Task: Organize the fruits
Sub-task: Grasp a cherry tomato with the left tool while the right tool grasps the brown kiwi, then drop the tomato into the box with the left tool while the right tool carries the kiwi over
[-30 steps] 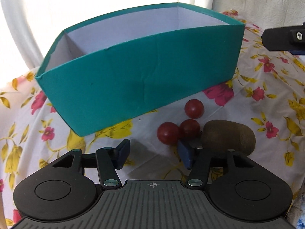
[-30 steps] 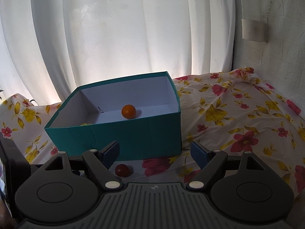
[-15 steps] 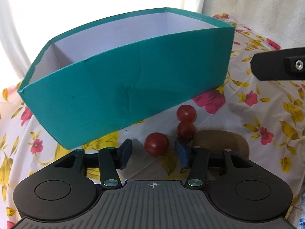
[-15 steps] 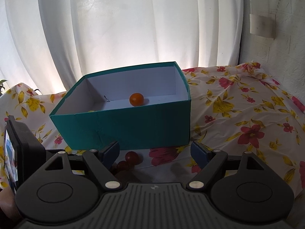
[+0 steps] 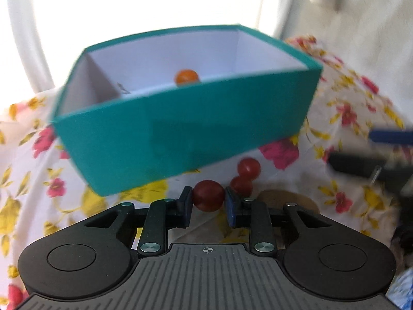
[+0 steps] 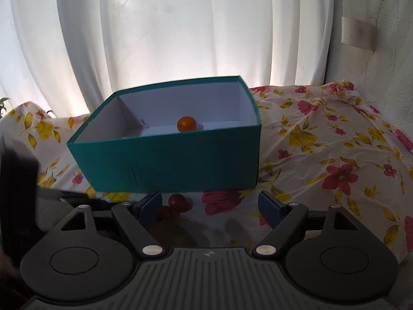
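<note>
Behind everything hangs a white curtain [image 6: 160, 38], and below it a floral cloth [image 6: 322, 139] covers the surface. On the cloth stands a teal box [image 5: 180, 134], open at the top and white inside, with one orange fruit [image 5: 187, 76] on its floor near the back. In front of the box, the left tongs [image 5: 209, 201] are clenched on a red fruit [image 5: 208, 198], their blue pads pressing it from both sides. Just beyond and to the right, two more red fruits [image 5: 248, 167] lie touching each other on the cloth, close to the box's front wall. A brown fruit [image 5: 286, 199] lies beside them, partly hidden behind the tongs. The right tongs [image 6: 210, 204] hang released, with nothing between them, near the box's front.
</note>
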The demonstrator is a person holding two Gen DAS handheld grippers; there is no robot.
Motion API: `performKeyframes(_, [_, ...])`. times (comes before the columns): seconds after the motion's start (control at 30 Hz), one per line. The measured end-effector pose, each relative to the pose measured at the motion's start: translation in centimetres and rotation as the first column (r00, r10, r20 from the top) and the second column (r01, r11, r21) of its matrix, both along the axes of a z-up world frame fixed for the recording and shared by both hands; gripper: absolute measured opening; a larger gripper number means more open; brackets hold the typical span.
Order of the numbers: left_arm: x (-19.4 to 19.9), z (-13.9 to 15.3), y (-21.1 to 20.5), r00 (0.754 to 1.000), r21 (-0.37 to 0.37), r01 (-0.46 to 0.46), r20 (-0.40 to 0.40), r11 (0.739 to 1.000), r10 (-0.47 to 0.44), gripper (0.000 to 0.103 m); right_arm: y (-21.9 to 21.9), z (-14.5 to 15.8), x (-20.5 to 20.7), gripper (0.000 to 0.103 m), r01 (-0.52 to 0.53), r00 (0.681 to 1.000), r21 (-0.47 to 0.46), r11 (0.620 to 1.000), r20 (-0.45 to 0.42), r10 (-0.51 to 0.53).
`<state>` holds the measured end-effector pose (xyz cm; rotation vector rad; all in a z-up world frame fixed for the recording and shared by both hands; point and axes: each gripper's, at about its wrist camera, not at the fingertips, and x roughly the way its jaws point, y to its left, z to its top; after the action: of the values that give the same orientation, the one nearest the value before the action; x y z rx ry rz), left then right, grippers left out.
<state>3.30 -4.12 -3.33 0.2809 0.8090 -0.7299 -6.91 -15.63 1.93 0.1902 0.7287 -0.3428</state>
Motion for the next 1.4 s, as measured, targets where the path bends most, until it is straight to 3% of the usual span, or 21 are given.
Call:
performKeyframes(0.23, [0.6, 2.7, 2.8, 0.991, -0.015, -0.133, -0.02, 0.991, 0.133, 0.03, 1.8, -3.8, 0.8, 0.082, -0.085, 0.991, 0.034, 0.996, -0.105, 0.088])
performKeyframes(0.43, [0.5, 3.1, 3.8, 0.986, 0.008, -0.164, -0.022, 0.986, 0.164, 0.03, 2.7, -6.2, 2.3, 0.081, -0.129, 0.98, 0.037, 0.991, -0.145, 0.133])
performKeyframes(0.77, [0.1, 3.0, 4.1, 0.982, 0.033, -0.184, -0.024, 0.982, 0.185, 0.03, 2.4, -7.3, 3.8, 0.06, -0.161, 0.971, 0.048, 0.986, -0.168, 0.167])
performKeyframes(0.83, [0.1, 2.9, 4.0, 0.982, 0.04, -0.184, -0.027, 0.982, 0.185, 0.03, 2.7, -7.3, 3.9, 0.054, -0.174, 0.97, 0.039, 0.984, -0.165, 0.178])
performKeyframes(0.97, [0.2, 2.8, 3.8, 0.983, 0.054, -0.182, -0.026, 0.982, 0.183, 0.03, 3.2, -7.4, 3.8, 0.052, -0.191, 0.967, 0.007, 0.982, -0.168, 0.19])
performKeyframes(1.07, [0.3, 3.0, 3.7, 0.983, 0.055, -0.179, -0.018, 0.982, 0.181, 0.03, 2.8, -7.0, 3.6, 0.052, -0.174, 0.971, 0.043, 0.984, -0.161, 0.179])
performKeyframes(1.4, [0.9, 5.9, 2.1, 0.988, 0.023, -0.147, 0.039, 0.989, 0.146, 0.03, 0.8, -1.7, 2.7, 0.052, -0.102, 0.994, 0.062, 0.993, -0.044, 0.104])
